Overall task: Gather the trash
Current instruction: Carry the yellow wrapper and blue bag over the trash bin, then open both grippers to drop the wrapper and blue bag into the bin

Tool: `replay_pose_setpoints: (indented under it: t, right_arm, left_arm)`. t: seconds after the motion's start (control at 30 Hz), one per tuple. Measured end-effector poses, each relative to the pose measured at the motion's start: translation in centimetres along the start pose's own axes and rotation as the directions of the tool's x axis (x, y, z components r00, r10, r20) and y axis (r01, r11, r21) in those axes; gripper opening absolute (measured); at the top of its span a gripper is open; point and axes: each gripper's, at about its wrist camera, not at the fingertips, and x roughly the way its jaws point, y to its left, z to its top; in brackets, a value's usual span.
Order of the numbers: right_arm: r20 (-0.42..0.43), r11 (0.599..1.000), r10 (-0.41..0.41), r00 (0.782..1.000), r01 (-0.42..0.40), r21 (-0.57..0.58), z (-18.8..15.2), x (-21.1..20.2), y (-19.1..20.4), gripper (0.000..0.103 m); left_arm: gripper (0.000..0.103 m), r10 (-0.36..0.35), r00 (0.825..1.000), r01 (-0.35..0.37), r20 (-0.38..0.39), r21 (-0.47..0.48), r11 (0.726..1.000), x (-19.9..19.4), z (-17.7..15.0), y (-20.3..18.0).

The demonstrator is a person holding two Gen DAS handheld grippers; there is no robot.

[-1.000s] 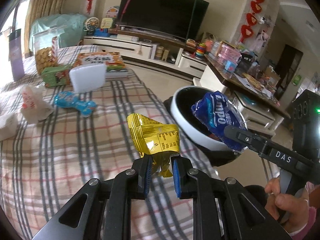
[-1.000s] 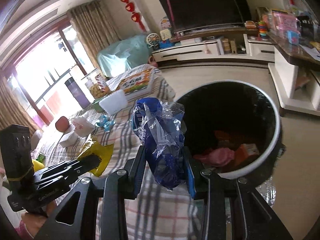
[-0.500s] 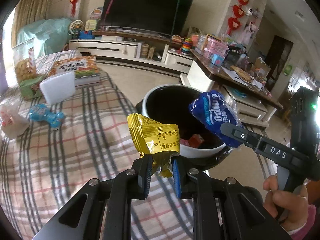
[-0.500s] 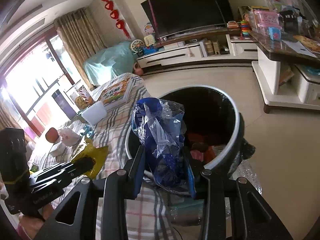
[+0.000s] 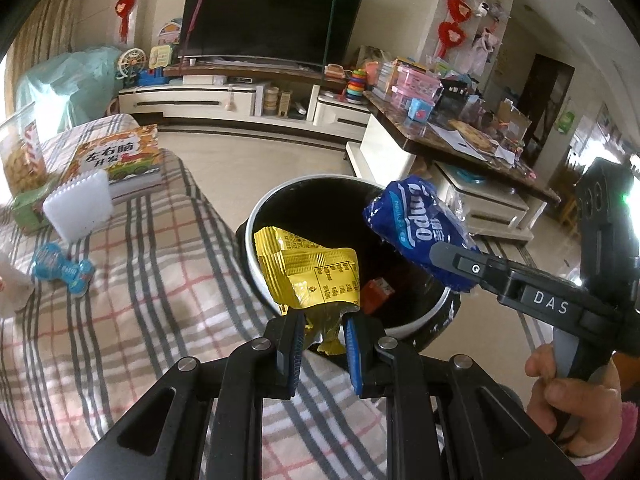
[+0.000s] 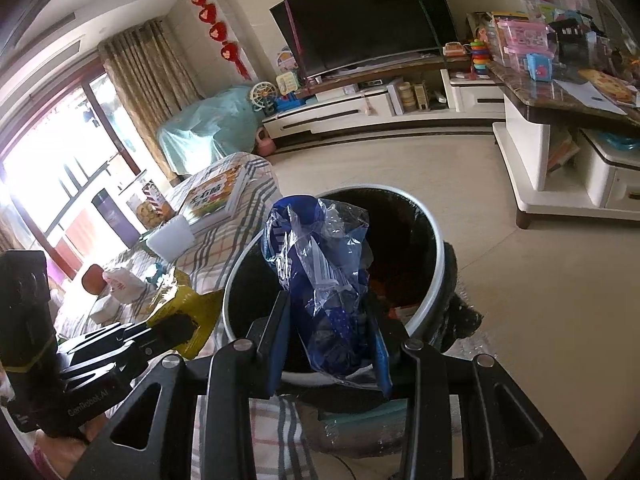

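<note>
My left gripper (image 5: 322,322) is shut on a crumpled yellow snack wrapper (image 5: 310,272), which hangs over the near rim of a round white trash bin (image 5: 260,216) with a black liner. My right gripper (image 6: 326,316) is shut on a blue plastic wrapper (image 6: 320,276), held above the same bin (image 6: 434,236). In the left wrist view the right gripper (image 5: 452,268) comes in from the right with the blue wrapper (image 5: 416,224) over the bin's far side. Red and orange rubbish (image 5: 374,294) lies inside the bin.
The bin stands on the floor against a plaid-covered table (image 5: 120,320). On the table lie a small blue wrapper (image 5: 62,270), a white block (image 5: 78,210), a picture book (image 5: 120,158) and a biscuit jar (image 5: 20,152). A cluttered counter (image 5: 460,136) and TV stand (image 5: 240,96) lie beyond.
Both grippers have moved from above the table toward the bin. The yellow and blue wrappers now hang over its opening, and the bin fills more of both views.
</note>
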Motion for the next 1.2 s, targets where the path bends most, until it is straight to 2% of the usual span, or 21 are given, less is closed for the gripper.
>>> replay_pose_setpoints:
  t: [0.6,0.9,0.97,1.0,1.1,1.2]
  right_arm:
    - [-0.027,1.000,-0.020,0.999,0.020,-0.011,1.9,2.0,-1.0,0.037]
    - [-0.037,1.000,-0.024,0.999,0.024,-0.009,2.6,3.1,-1.4,0.039]
    - [-0.041,1.000,-0.022,0.999,0.022,-0.006,2.7,3.3,-1.5,0.040]
    - [-0.041,1.000,-0.012,0.999,0.012,-0.001,2.8,3.3,-1.6,0.042]
    - [-0.030,1.000,-0.019,0.999,0.019,-0.001,2.9,3.2,-1.5,0.058]
    - [-0.015,1.000,-0.026,1.000,0.026,0.002,2.9,2.8,-1.4,0.066]
  left_arm:
    - [0.018,-0.011,0.999,0.012,-0.049,0.031,0.999,3.8,2.4,-0.7]
    - [0.021,-0.032,0.996,0.033,-0.081,0.010,0.999,5.1,2.9,-1.2]
    - [0.026,-0.026,0.996,0.027,-0.083,0.011,1.000,5.1,3.1,-1.2]
    - [0.034,-0.029,0.996,0.030,-0.085,0.011,0.999,5.1,3.2,-1.3]
    - [0.045,-0.023,0.997,0.024,-0.077,0.015,1.000,4.7,3.1,-1.3]
    - [0.050,-0.016,0.997,0.016,-0.073,0.009,1.000,4.3,2.8,-0.9]
